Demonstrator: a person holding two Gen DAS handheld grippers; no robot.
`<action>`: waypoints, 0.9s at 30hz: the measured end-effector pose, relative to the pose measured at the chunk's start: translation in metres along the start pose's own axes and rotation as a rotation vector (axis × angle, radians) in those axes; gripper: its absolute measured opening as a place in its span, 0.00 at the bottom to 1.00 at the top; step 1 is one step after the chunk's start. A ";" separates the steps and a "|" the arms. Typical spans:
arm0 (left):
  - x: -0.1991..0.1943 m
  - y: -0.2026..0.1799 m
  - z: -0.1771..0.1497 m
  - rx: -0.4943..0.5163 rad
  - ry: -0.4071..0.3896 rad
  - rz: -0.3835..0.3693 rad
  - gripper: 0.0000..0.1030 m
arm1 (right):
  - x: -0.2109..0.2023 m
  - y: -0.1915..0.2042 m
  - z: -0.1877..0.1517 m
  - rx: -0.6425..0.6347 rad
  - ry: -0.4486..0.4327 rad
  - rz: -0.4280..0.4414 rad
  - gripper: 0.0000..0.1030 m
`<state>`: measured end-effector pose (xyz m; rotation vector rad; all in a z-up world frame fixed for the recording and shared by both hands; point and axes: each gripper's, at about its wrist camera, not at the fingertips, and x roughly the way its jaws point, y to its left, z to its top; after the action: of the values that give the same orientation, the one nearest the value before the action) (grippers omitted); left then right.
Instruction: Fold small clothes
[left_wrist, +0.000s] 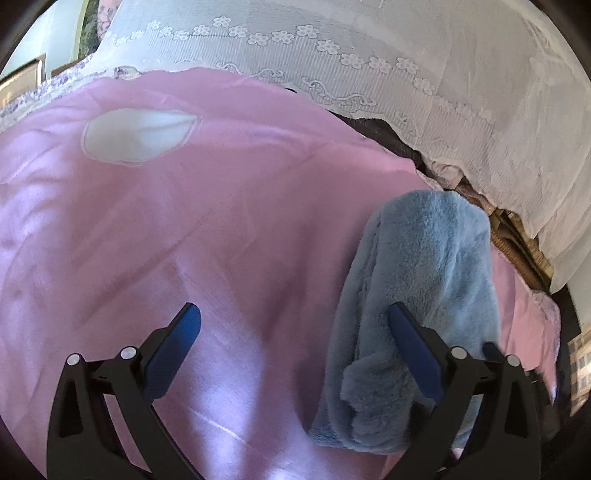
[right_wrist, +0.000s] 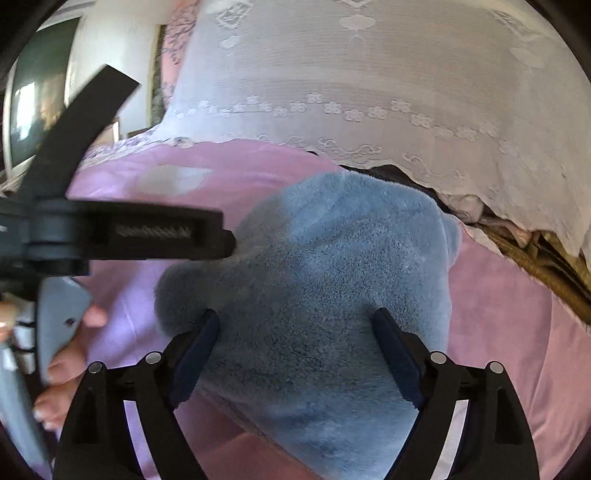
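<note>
A fluffy blue garment (left_wrist: 424, 266) lies folded in a long bundle on the pink sheet (left_wrist: 184, 221), toward the right in the left wrist view. My left gripper (left_wrist: 293, 319) is open above the sheet. Its right finger (left_wrist: 410, 343) overlaps the bundle's left side, and its left finger is over bare sheet. In the right wrist view the blue garment (right_wrist: 332, 258) fills the middle. My right gripper (right_wrist: 295, 323) hovers open over its near part, with the pile showing between the two pads. The left gripper's body (right_wrist: 122, 236) and the hand (right_wrist: 70, 350) holding it show at the left.
A white lace cover (left_wrist: 369, 55) drapes over something tall behind the sheet, with dark cloth and a woven brown edge (left_wrist: 517, 236) under its hem. The sheet carries a white oval patch (left_wrist: 136, 134). At the far left is a dark screen (right_wrist: 33, 103).
</note>
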<state>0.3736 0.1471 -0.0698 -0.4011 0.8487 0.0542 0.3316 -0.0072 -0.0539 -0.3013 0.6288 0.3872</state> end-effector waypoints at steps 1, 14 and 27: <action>0.000 0.000 0.000 0.010 -0.006 0.007 0.96 | -0.005 -0.004 0.002 -0.002 0.001 0.018 0.83; 0.016 -0.003 -0.007 0.080 -0.023 0.091 0.96 | -0.013 -0.062 0.028 0.314 -0.132 0.046 0.31; 0.028 -0.008 -0.014 0.137 -0.042 0.142 0.96 | 0.065 -0.121 -0.006 0.529 0.020 0.100 0.31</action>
<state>0.3836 0.1316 -0.0966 -0.2100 0.8332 0.1349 0.4295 -0.1003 -0.0799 0.2324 0.7425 0.3003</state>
